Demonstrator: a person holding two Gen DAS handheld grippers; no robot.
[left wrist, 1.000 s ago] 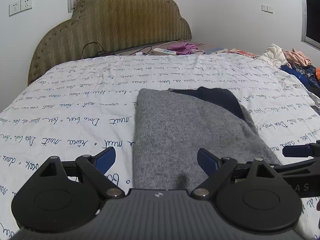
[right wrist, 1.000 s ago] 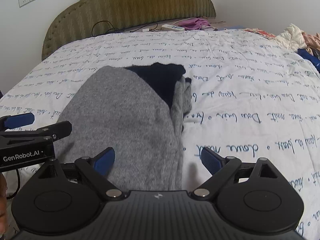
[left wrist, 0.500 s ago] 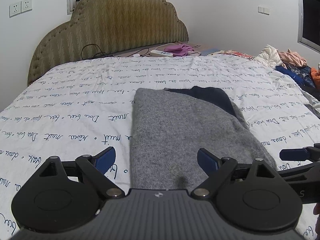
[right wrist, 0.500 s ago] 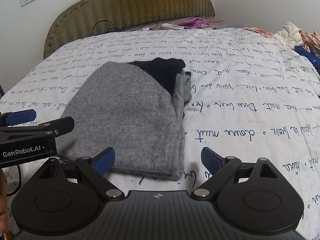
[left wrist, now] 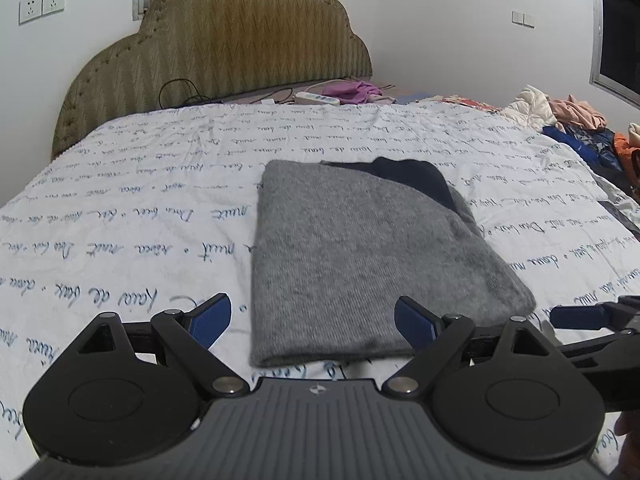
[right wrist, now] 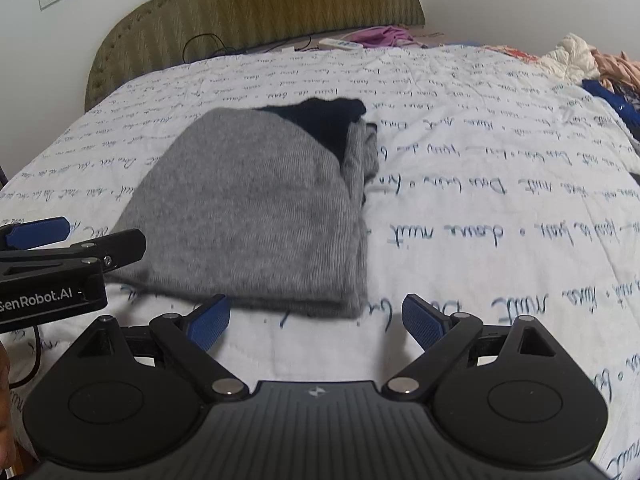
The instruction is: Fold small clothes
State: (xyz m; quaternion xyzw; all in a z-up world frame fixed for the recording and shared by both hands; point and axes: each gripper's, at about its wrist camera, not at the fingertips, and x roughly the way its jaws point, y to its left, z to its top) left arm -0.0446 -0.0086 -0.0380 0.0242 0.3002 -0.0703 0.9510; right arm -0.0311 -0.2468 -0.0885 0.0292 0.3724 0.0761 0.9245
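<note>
A grey knit garment [left wrist: 360, 256] with a dark navy part [left wrist: 416, 180] at its far end lies folded flat on the bed; it also shows in the right wrist view [right wrist: 256, 208]. My left gripper [left wrist: 312, 320] is open and empty, held just above the garment's near edge. My right gripper [right wrist: 316, 320] is open and empty, just short of the garment's near right corner. Each gripper shows at the edge of the other's view: the right gripper's fingers [left wrist: 580, 316] and the left gripper's body [right wrist: 52, 276].
The bed cover [left wrist: 120, 216] is white with blue handwriting. A padded headboard [left wrist: 224, 40] stands at the far end, with a power strip [left wrist: 318, 99] and purple cloth [left wrist: 352, 90] by it. A pile of clothes [left wrist: 576, 124] lies at the right edge.
Both grippers have drawn back toward me and away from the garment, whose near edge now shows in full. The garment lies still. Both grippers stay open.
</note>
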